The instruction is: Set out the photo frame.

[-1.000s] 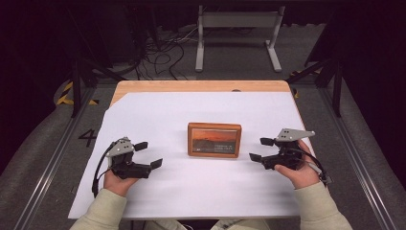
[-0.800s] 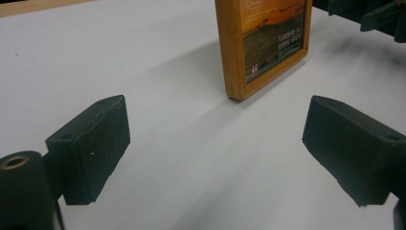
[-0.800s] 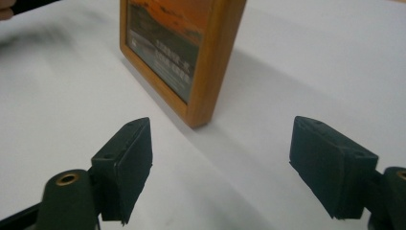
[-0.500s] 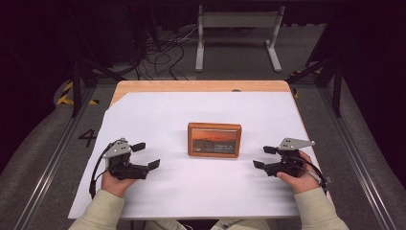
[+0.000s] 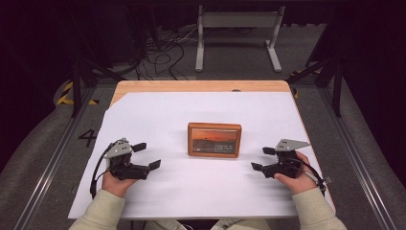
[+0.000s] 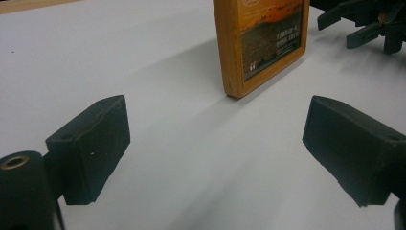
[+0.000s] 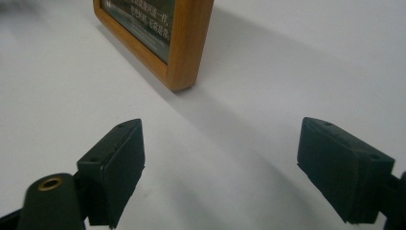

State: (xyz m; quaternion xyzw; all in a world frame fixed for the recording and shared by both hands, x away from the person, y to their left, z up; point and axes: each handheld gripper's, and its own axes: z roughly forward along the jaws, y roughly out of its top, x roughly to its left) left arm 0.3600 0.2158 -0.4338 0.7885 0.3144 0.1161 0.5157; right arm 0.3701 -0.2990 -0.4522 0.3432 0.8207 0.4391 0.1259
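High view first: I see the small wooden picture frame with an orange sunset print (image 5: 214, 140) sitting in the middle of the white-covered desk (image 5: 201, 191), its print facing the near edge, standing or leaning back by the look of the shadow behind it in both gripper views. My left gripper (image 5: 147, 155) rests near the left of the frame and my right gripper (image 5: 263, 158) near its right, both apart from it and touching nothing. Each pair of jaws is spread wide and released; the right jaws have just been opening, with only bare white surface between them.

From the left gripper view the frame (image 6: 261, 43) lies ahead and a little right of the jaws' centre line, with the right gripper (image 6: 368, 21) beyond it. From the right gripper view the frame's near corner (image 7: 184, 43) sits ahead and to the left.

My reading is that the step in hand is the approach to grasp the frame. To do it well I would bring one gripper in level, square its jaws to a side rail of the wood, and close on the rail rather than the glazed face. A light frame like this may tip or slide if nudged, so I would keep the other gripper ready to steady the opposite edge.
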